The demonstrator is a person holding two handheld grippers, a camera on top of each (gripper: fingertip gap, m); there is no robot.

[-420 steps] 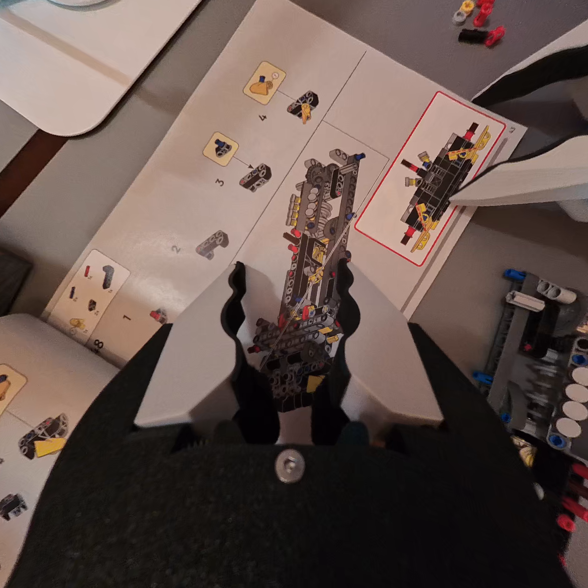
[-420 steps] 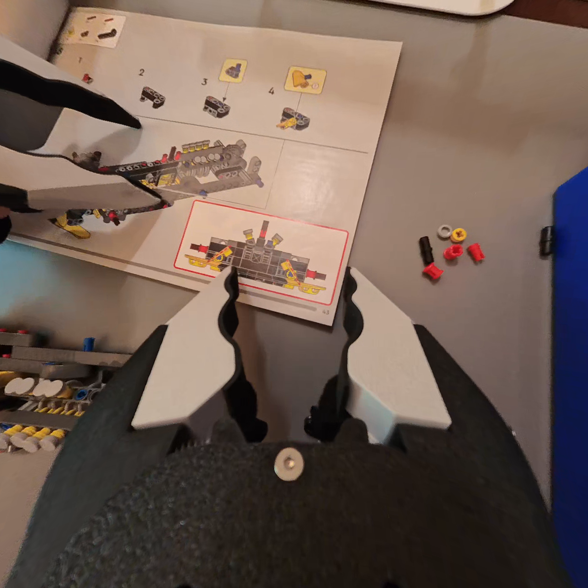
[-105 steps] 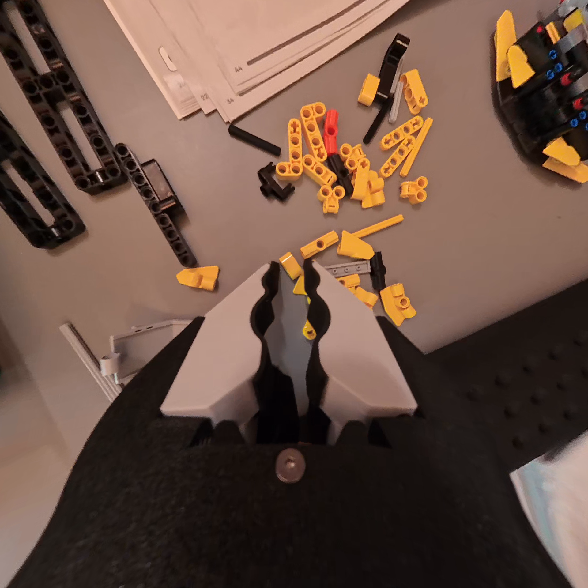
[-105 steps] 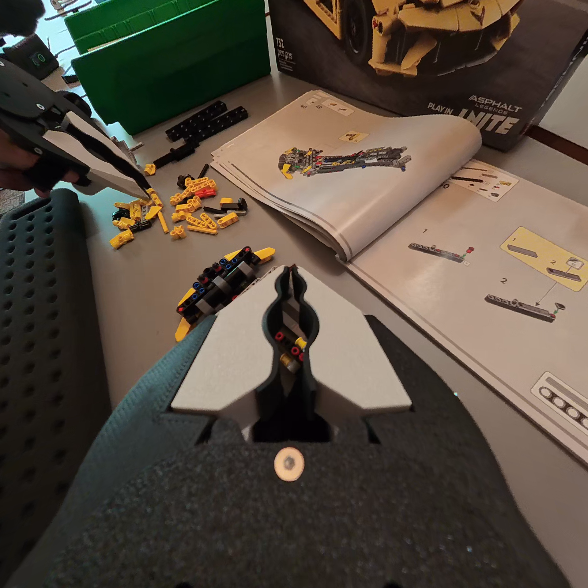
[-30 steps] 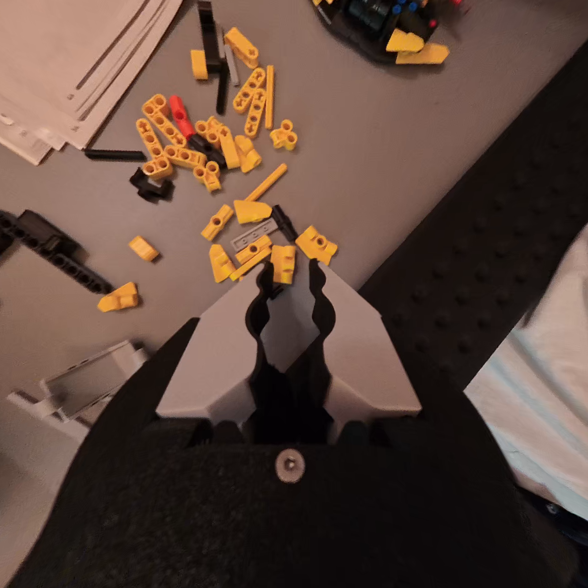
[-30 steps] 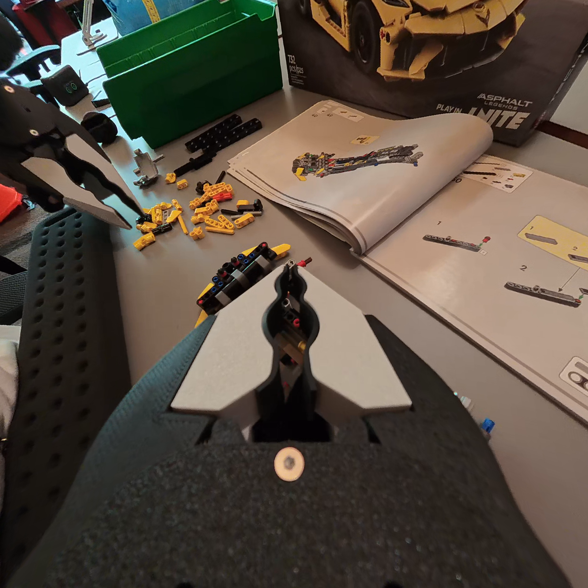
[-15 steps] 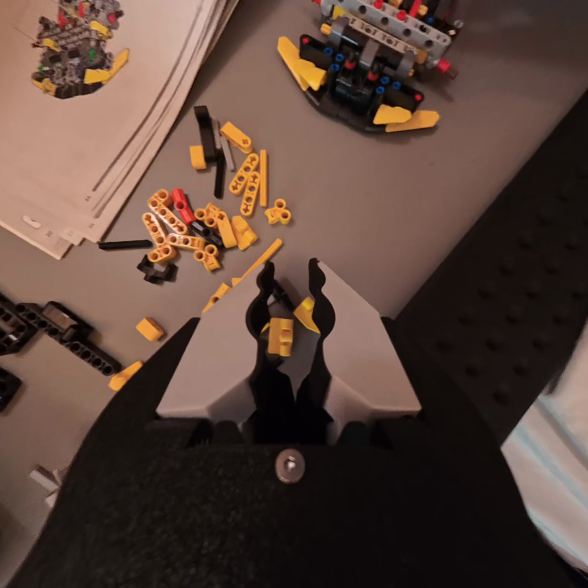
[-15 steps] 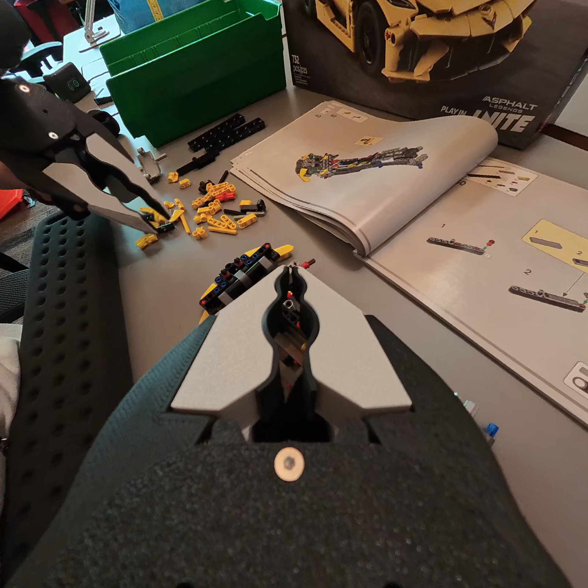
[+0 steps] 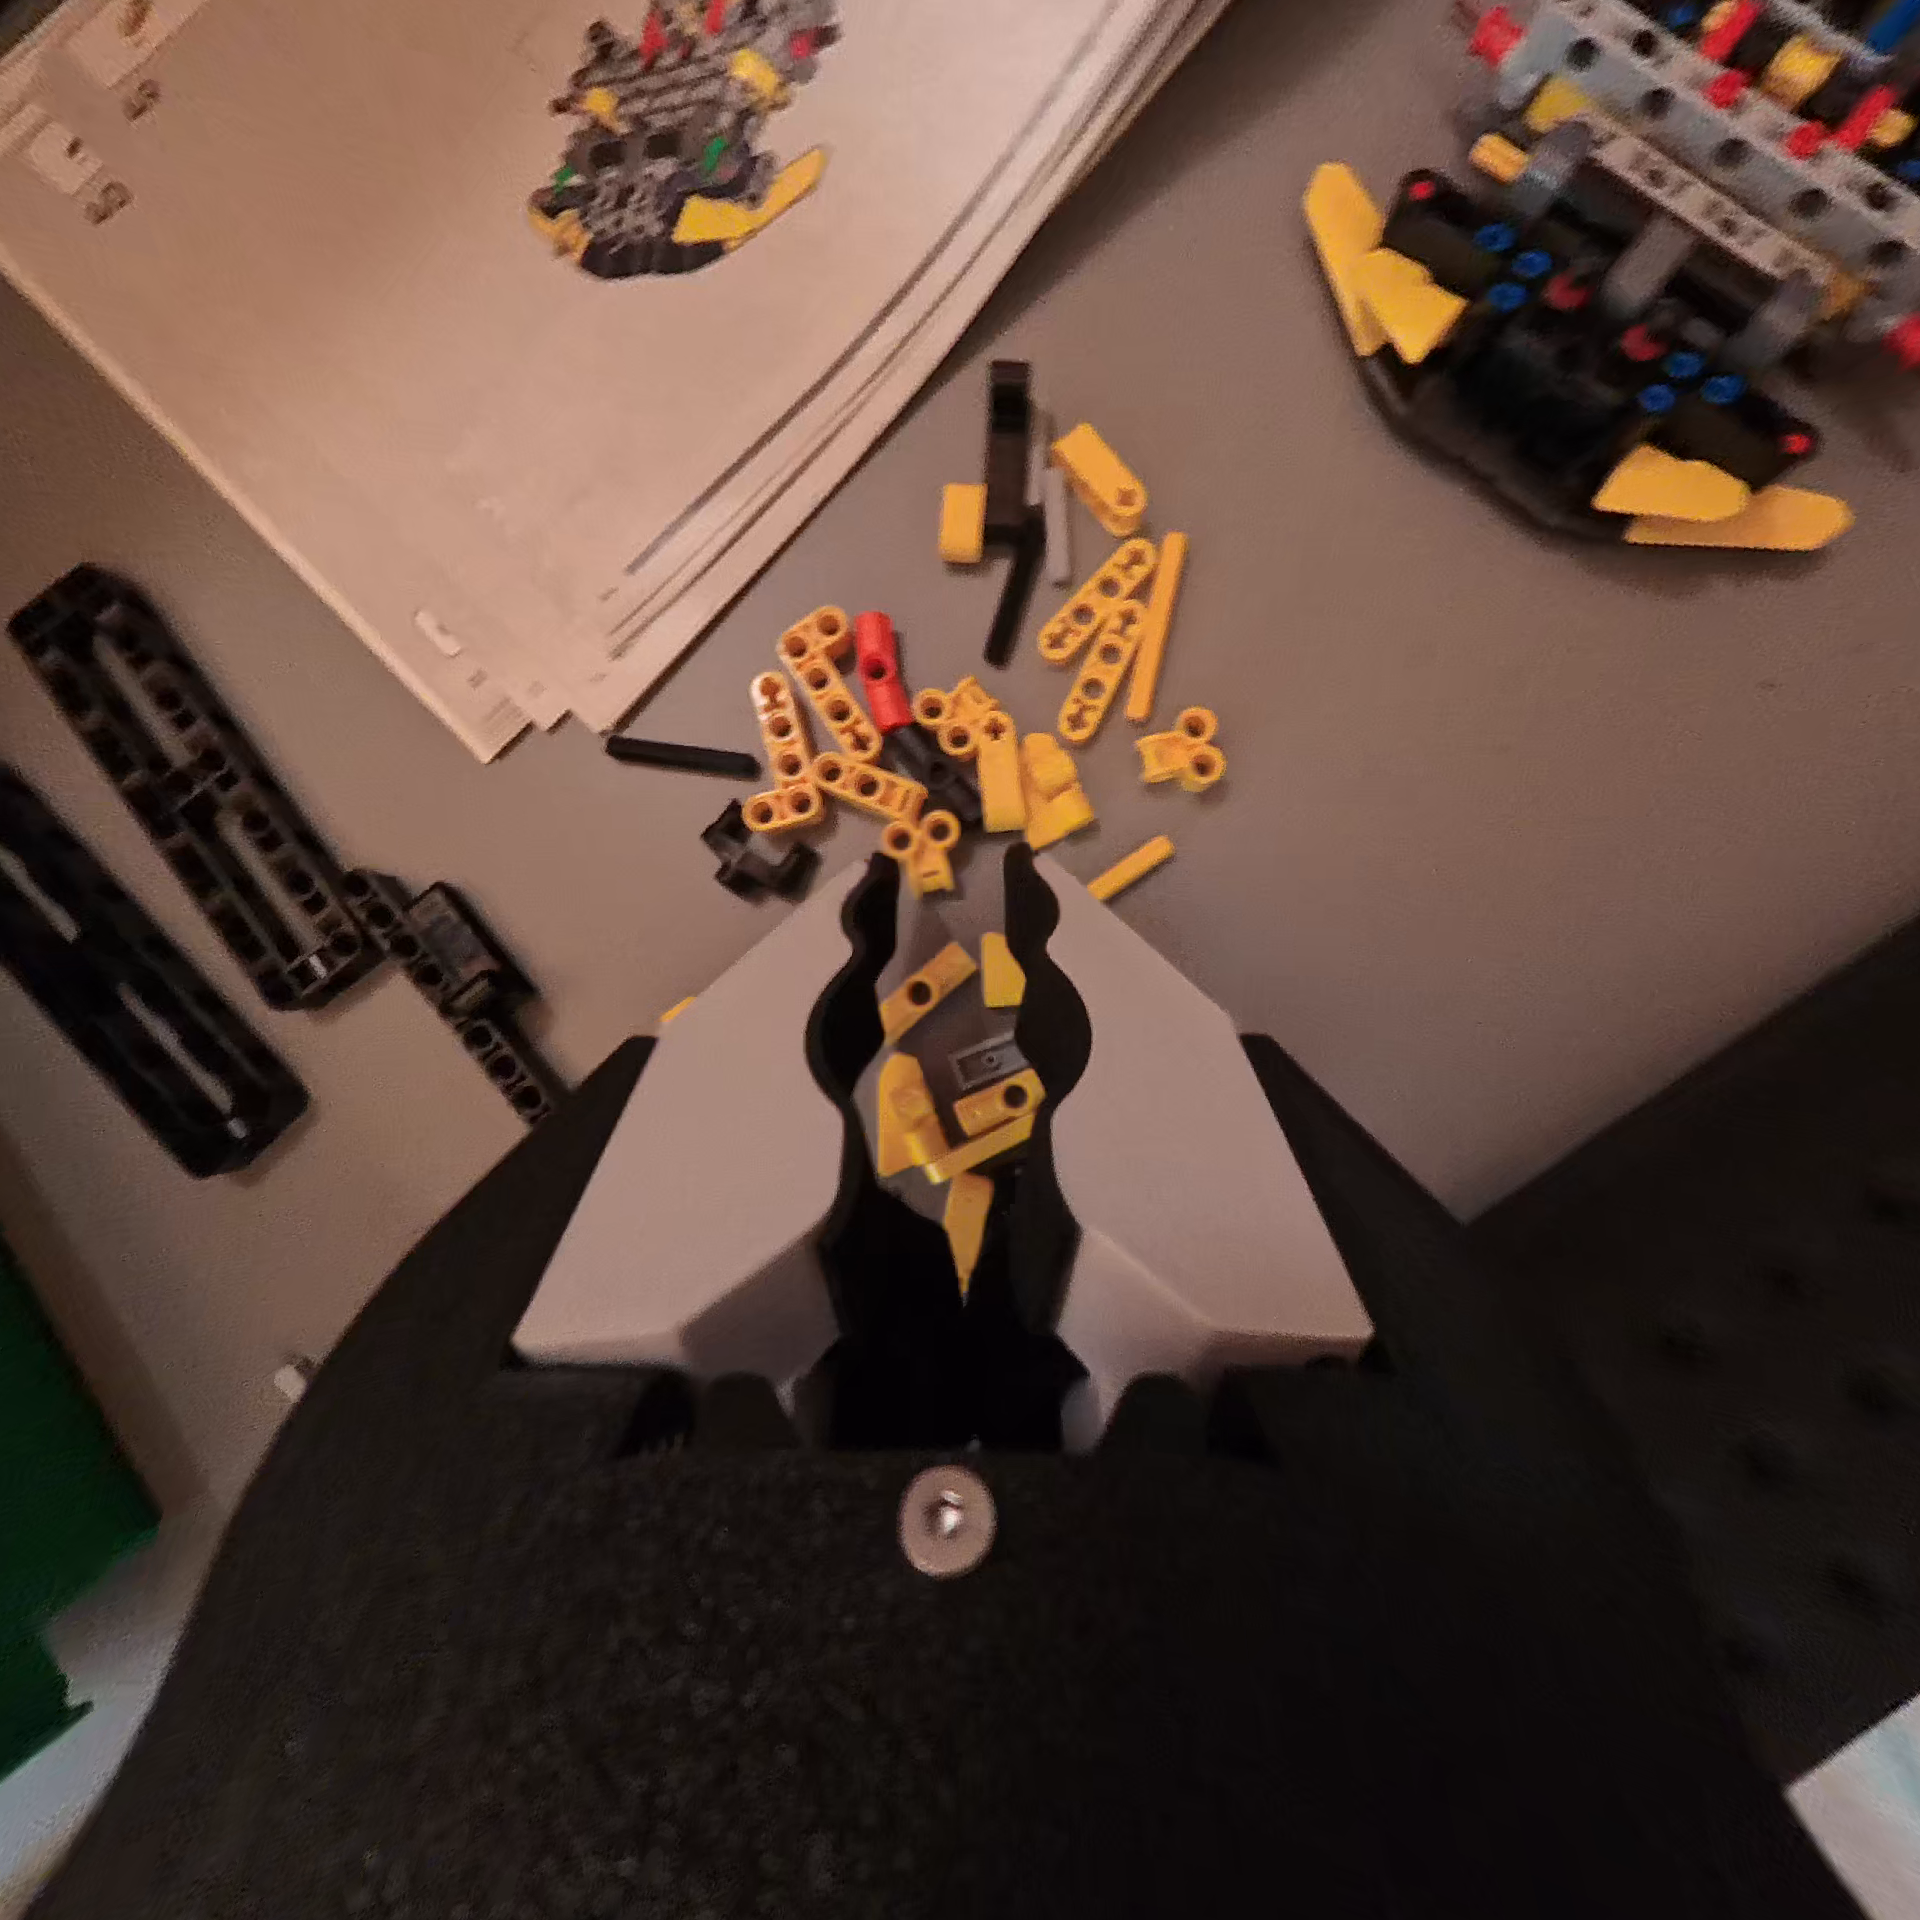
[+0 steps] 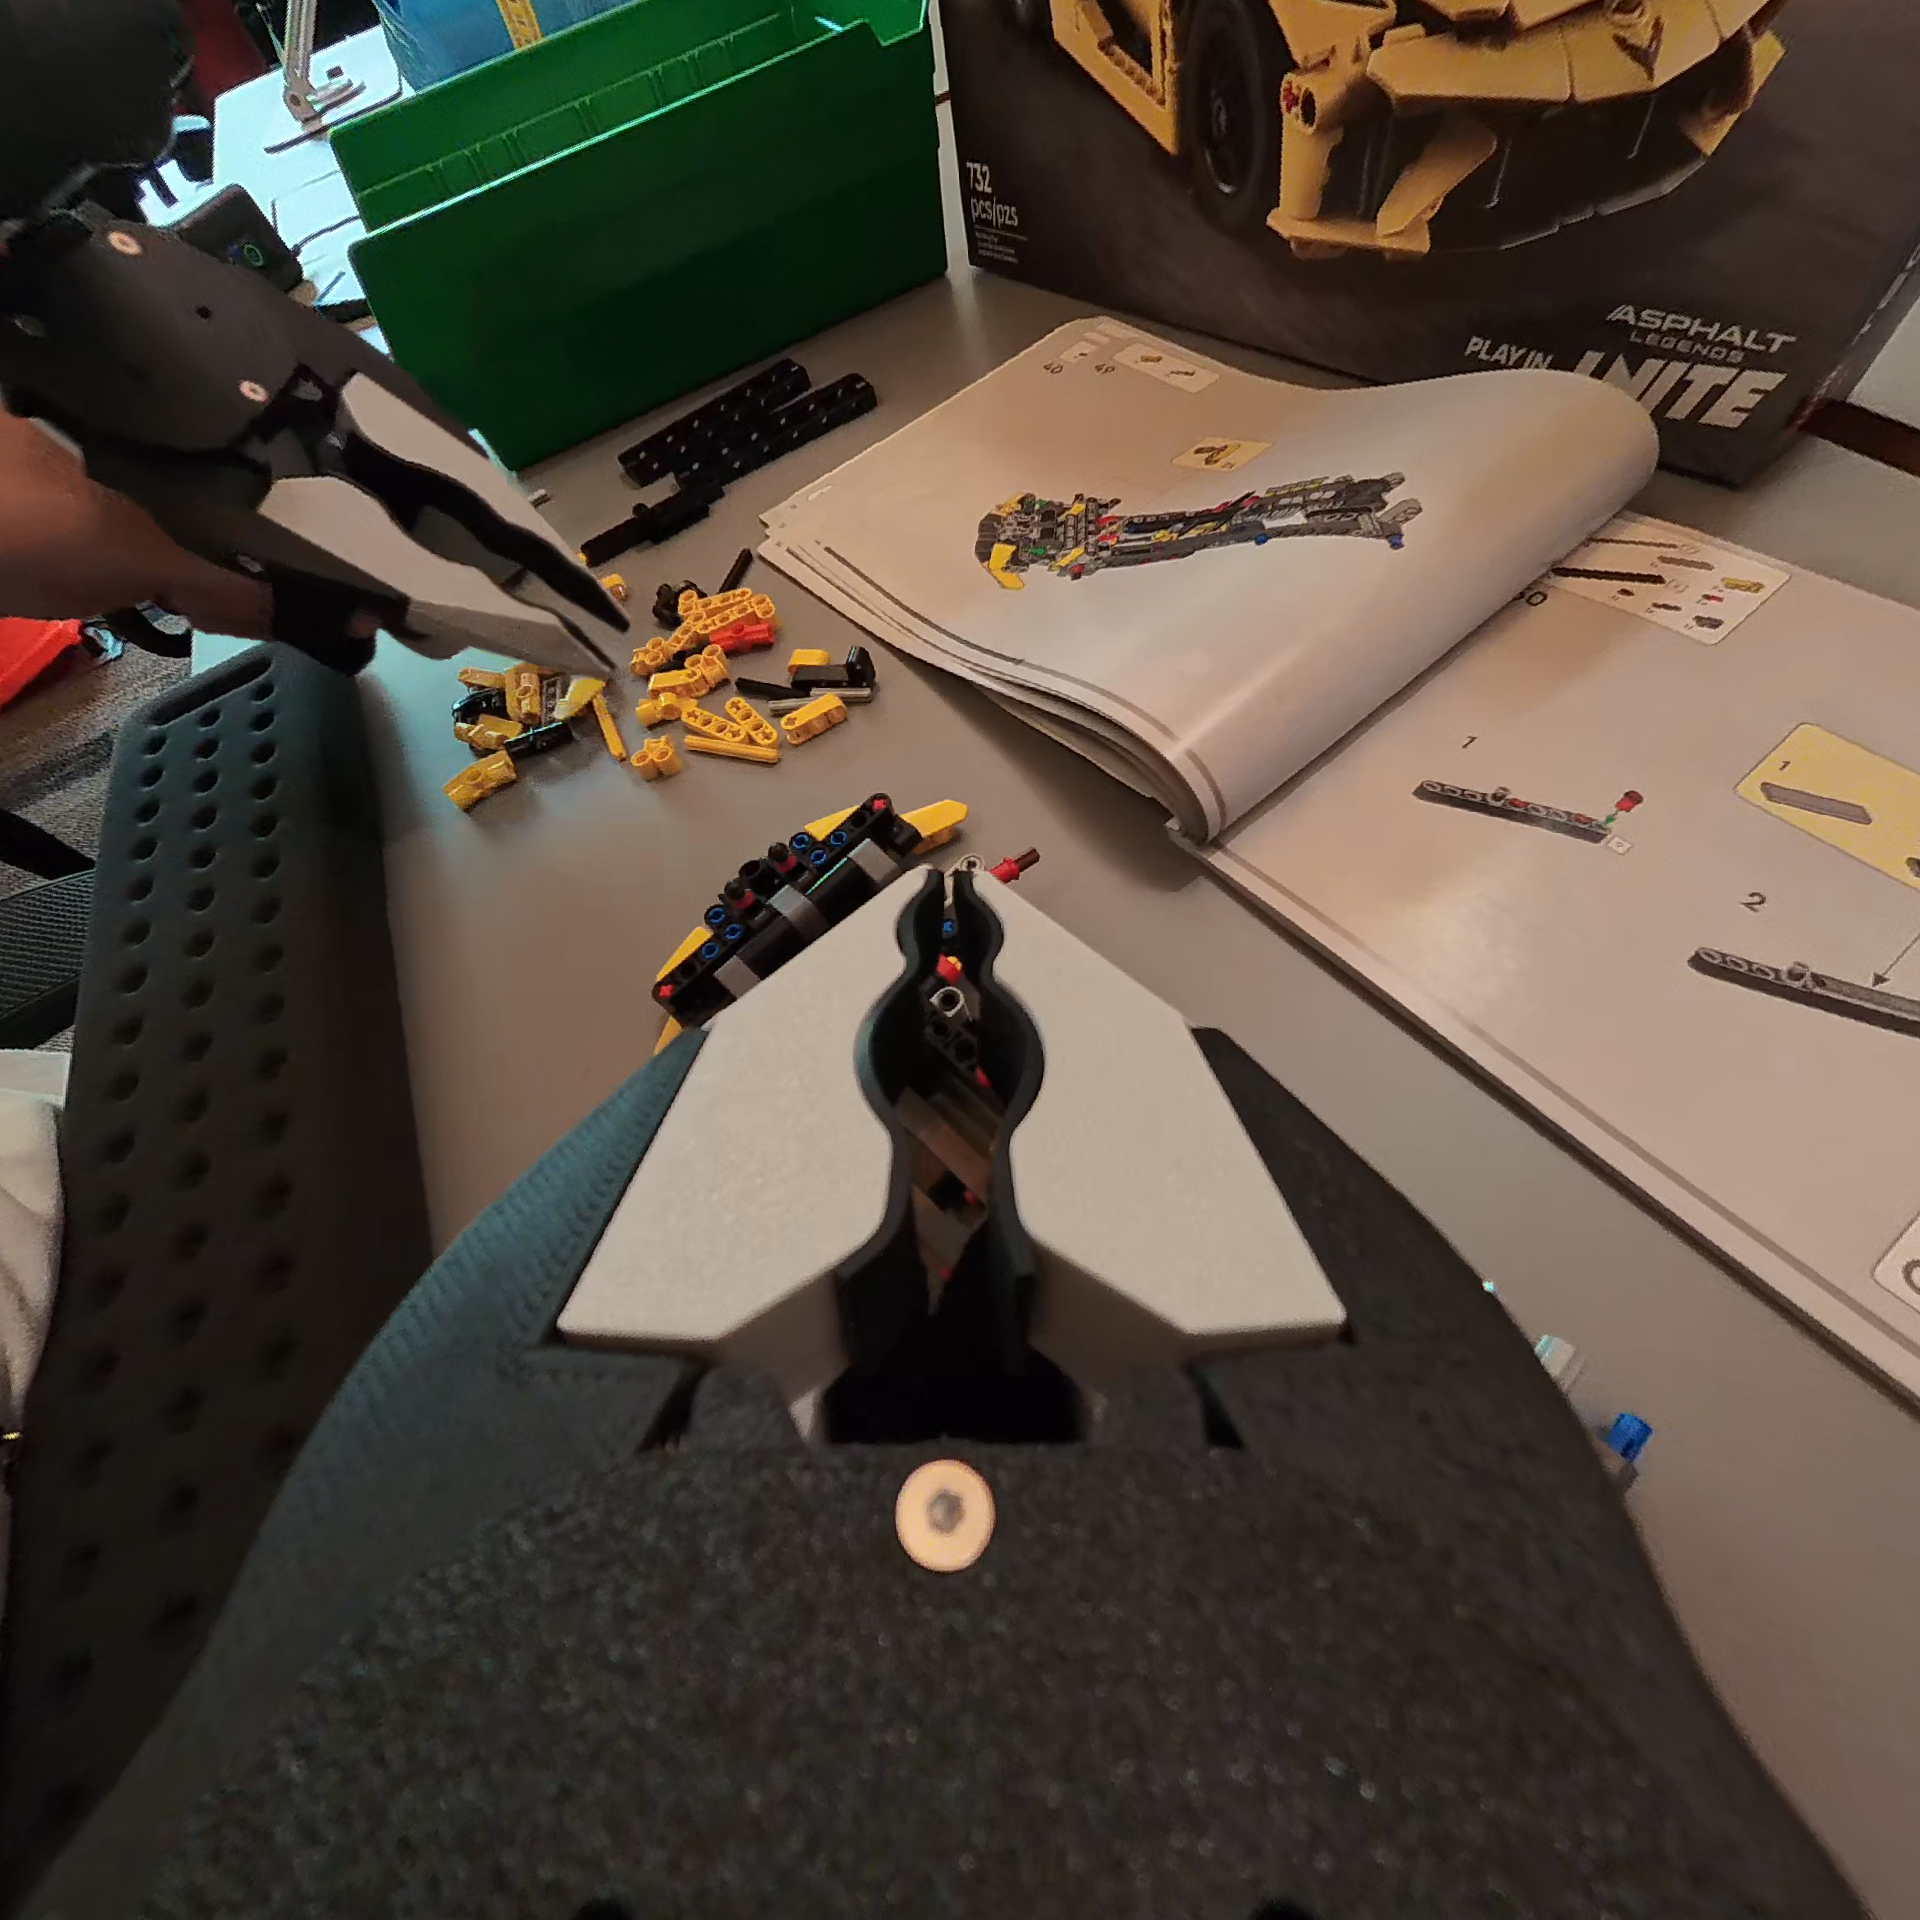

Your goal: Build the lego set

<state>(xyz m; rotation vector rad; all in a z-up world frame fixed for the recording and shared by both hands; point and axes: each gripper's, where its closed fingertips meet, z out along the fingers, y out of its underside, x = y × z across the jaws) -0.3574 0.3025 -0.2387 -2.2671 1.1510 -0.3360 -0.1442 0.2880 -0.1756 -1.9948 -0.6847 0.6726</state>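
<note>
Green bin interior hidden; loose yellow pieces on table beside.

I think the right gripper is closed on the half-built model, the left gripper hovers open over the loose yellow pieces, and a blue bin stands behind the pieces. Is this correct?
Not quite: the bin behind the loose yellow pieces is green, not blue, as the right wrist view shows. The rest holds: the right gripper is closed on the half-built model, and the left gripper hovers open over the pieces.
</note>
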